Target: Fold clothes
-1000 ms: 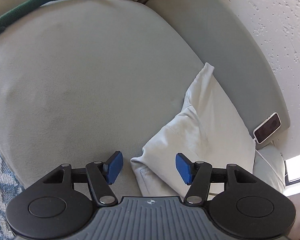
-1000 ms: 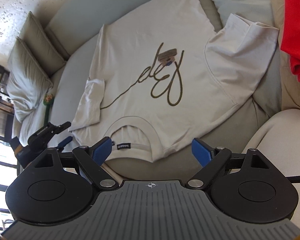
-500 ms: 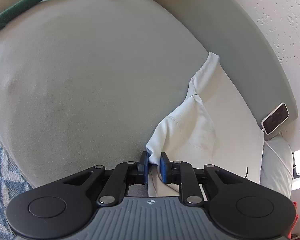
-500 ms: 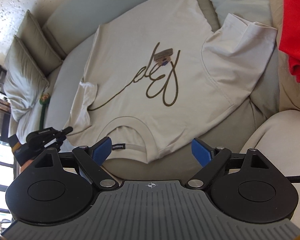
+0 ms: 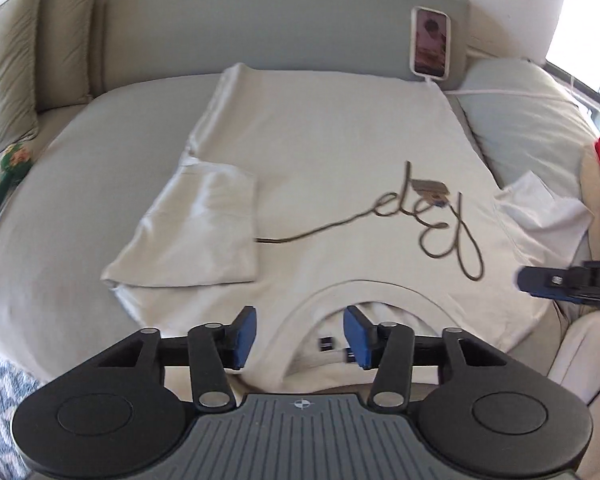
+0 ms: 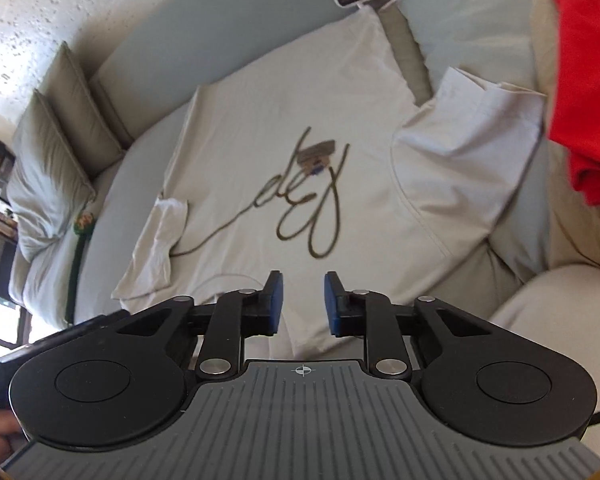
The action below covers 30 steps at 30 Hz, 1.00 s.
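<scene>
Two views, both mine. Nearest in the left wrist view: my left hand-held gripper (image 5: 300,336), fingers apart and empty, poised over the collar (image 5: 364,292) of the cream T-shirt (image 5: 340,140). My right hand-held gripper (image 6: 302,300) — fingers also apart, gripping nothing — sits above the shirt's near edge. The shirt lies face up and flat on the grey sofa seat (image 5: 80,168), neck toward me. Left sleeve (image 5: 196,228) is folded inward onto the chest, covering the start of the brown script print (image 5: 424,220); right sleeve (image 6: 472,132) is spread outward toward a red garment (image 6: 588,80). Farther back — a phone (image 5: 431,45) propped against the backrest, cable attached.
</scene>
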{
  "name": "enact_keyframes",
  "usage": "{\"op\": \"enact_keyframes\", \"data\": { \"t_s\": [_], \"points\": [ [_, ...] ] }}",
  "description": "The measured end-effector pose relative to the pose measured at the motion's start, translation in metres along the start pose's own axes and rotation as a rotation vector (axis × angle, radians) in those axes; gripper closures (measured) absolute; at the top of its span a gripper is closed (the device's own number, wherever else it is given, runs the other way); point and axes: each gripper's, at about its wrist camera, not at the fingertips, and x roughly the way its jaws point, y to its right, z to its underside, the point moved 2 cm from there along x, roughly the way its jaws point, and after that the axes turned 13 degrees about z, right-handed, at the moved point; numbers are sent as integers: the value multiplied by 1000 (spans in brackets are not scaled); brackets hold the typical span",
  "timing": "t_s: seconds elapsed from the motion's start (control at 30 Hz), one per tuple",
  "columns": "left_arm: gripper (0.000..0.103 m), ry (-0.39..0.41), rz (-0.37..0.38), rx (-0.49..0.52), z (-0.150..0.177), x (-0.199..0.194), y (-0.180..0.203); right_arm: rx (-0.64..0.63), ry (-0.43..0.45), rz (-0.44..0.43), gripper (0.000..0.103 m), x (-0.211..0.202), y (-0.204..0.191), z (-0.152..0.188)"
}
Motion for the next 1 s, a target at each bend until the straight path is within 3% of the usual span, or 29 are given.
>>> {"op": "enact_keyframes", "data": {
  "t_s": [0.07, 0.17, 0.2, 0.3, 0.37, 0.47, 0.53, 0.9, 1.0],
  "points": [
    [65, -18, -11, 57, 4, 17, 23, -44, -4, 29, 81, 22, -6, -2],
    [65, -111, -78, 102, 9, 43, 34, -105, -52, 107, 78, 46, -4, 5],
    [65, -125, -79, 107, 11, 43, 36, -126, -75, 130, 85, 50, -2, 8],
    [65, -130, -65, 124, 14, 34, 43, -191, -130, 150, 86, 37, 3, 17],
    [65, -115, -52, 130, 13, 25, 50, -194, -170, 166, 80, 22, 8, 19],
    [61, -91, -36, 148, 11, 15, 60, -173, -97, 149, 74, -7, 14, 16],
    [59, -77, -30, 171, 10, 11, 67, -138, -47, 133, 56, -22, 19, 12],
    [52, -78, 29, 158, 7, 16, 78, 132, 123, 112, 56, -50, 83, -19],
    [52, -89, 33, 136, 6, 23, 75, 149, 156, 119, 57, -46, 90, -38]
  ]
}}
